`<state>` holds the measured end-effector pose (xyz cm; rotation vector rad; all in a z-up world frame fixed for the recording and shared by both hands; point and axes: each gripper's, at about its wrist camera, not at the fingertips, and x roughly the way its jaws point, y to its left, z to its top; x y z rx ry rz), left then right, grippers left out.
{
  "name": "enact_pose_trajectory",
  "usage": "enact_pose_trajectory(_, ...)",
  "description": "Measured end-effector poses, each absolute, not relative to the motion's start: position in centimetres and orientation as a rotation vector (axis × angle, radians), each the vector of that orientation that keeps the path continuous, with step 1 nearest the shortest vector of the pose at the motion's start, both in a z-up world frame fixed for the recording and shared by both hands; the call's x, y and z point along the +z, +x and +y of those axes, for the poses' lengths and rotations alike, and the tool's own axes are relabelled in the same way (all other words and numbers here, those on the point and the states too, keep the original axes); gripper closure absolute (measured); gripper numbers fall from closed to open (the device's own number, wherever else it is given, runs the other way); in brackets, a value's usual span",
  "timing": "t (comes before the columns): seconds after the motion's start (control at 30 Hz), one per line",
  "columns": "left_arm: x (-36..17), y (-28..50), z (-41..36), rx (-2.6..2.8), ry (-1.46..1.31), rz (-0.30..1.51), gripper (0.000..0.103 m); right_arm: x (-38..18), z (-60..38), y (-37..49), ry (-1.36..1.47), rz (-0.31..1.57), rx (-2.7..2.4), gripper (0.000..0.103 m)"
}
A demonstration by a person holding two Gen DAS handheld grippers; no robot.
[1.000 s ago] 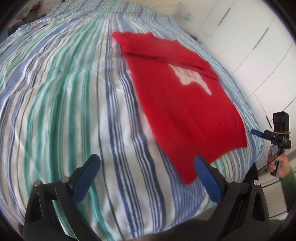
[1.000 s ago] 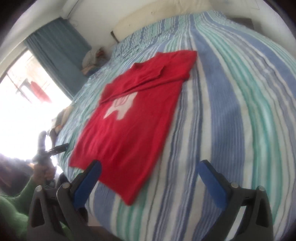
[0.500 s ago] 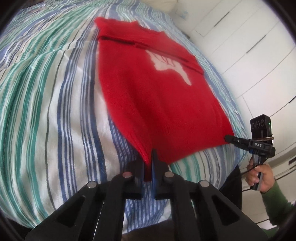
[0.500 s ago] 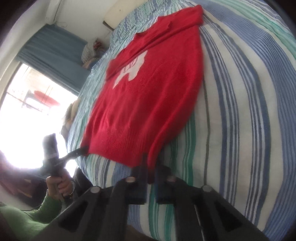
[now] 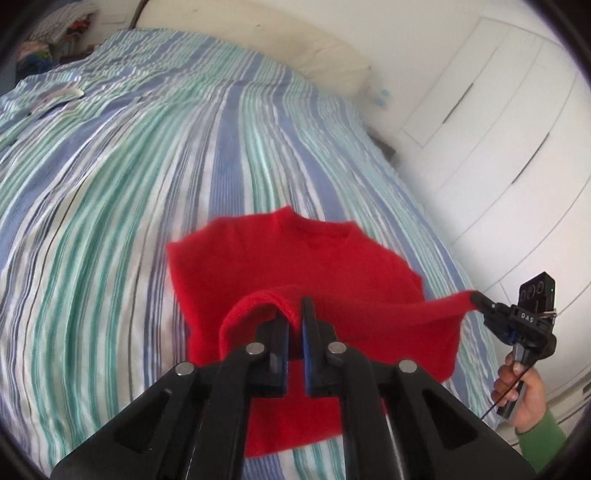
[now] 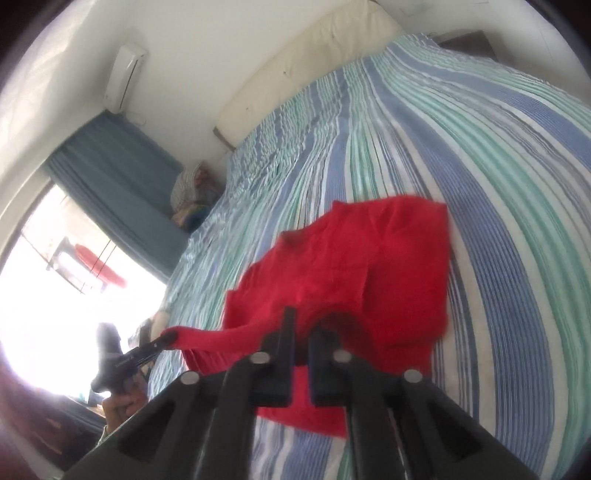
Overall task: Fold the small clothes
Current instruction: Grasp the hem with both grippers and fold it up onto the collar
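Note:
A small red sweater (image 5: 295,266) lies on the striped bed, its bottom hem lifted and carried over its upper part. My left gripper (image 5: 295,314) is shut on one hem corner. In that view my right gripper (image 5: 480,299) pinches the other hem corner at the far right, the hem stretched between them. In the right wrist view the sweater (image 6: 388,266) is doubled over, my right gripper (image 6: 301,332) is shut on its hem, and my left gripper (image 6: 166,338) holds the far corner at the left.
The striped blue, green and white bedcover (image 5: 129,166) fills both views. A cream headboard (image 5: 258,33) is at the far end. White wardrobe doors (image 5: 498,129) stand right of the bed. A blue curtain (image 6: 118,177) and bright window are at the left.
Both grippers, which closed on the hem corners half a second ago, have lifted the hem and carried it forward over the sweater toward the collar. The white print is now covered.

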<state>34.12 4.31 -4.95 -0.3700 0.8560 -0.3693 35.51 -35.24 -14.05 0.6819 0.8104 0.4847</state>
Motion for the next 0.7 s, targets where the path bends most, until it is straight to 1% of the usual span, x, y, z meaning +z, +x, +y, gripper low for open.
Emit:
enact_pose_trajectory(0.13,-7.3,40.6,4.2,-0.262,-0.411,0.907,0.099,-14.7,-34.6,44.4,0.699,0.839,0.422,0.097)
enact_pose_trajectory(0.27,-9.2,44.0,4.1,-0.174,-0.413,0.939,0.098,-16.9,-33.6,49.7,0.698,0.865,0.365,0.097)
enact_pose_trajectory(0.3,-9.7,44.8,4.1,-0.151,-0.411,0.952,0.093,-17.8,-33.4,50.5,0.718,0.872,0.364,0.097)
enact_pose_trajectory(0.33,-10.2,45.6,4.1,-0.136,-0.419,0.975,0.087,-18.7,-33.3,51.3,0.753,0.88,0.366,0.092)
enact_pose_trajectory(0.37,-10.4,46.3,4.3,-0.111,-0.425,1.001,0.077,-19.6,-33.4,52.0,0.792,0.887,0.359,0.091)
enact_pose_trajectory(0.4,-10.5,46.7,4.6,-0.084,-0.429,1.011,0.052,-20.4,-33.6,52.5,0.826,0.888,0.345,0.075)
enact_pose_trajectory(0.43,-10.2,46.9,5.1,-0.065,-0.432,0.994,0.034,-20.8,-33.9,52.8,0.845,0.887,0.317,0.047)
enact_pose_trajectory(0.47,-9.6,46.9,5.6,-0.046,-0.431,0.966,0.027,-21.0,-34.4,52.7,0.858,0.872,0.285,0.039)
enact_pose_trajectory(0.5,-9.0,46.6,6.1,-0.042,-0.431,0.942,0.019,-20.7,-34.8,52.5,0.862,0.844,0.261,0.036)
enact_pose_trajectory(0.57,-8.0,45.8,6.8,-0.06,-0.424,0.909,0.018,-19.6,-35.5,52.0,0.836,0.807,0.266,0.036)
enact_pose_trajectory(0.67,-7.7,43.5,6.1,-0.152,-0.381,0.916,0.017,-16.9,-34.4,50.3,0.632,0.794,0.332,0.036)
enact_pose_trajectory(0.7,-8.0,42.4,5.4,-0.193,-0.35,0.929,0.013,-16.3,-33.5,49.5,0.569,0.8,0.378,0.036)
